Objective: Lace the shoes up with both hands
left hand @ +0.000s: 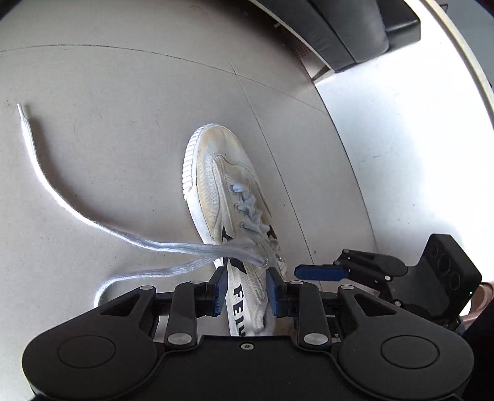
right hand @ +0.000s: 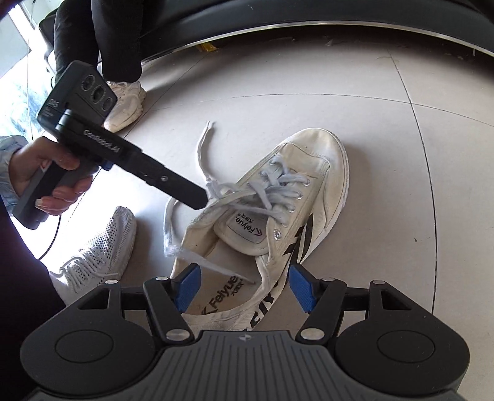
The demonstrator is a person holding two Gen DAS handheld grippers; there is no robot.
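Only from the right wrist: insole print inside shoe (right hand: 265, 222); both fingers (right hand: 244, 287) apparently apart, empty.

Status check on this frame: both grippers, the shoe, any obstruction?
Left gripper open, nothing held. Right gripper open, astride the shoe heel. Laces part-threaded, both ends loose on floor. Nothing in the way.

- I see a pale tiled floor (left hand: 123, 123) with thin dark grout lines.
- Beyond the floor sits a dark padded sofa (left hand: 339, 27).
- Bright daylight washes the floor beside the sofa.
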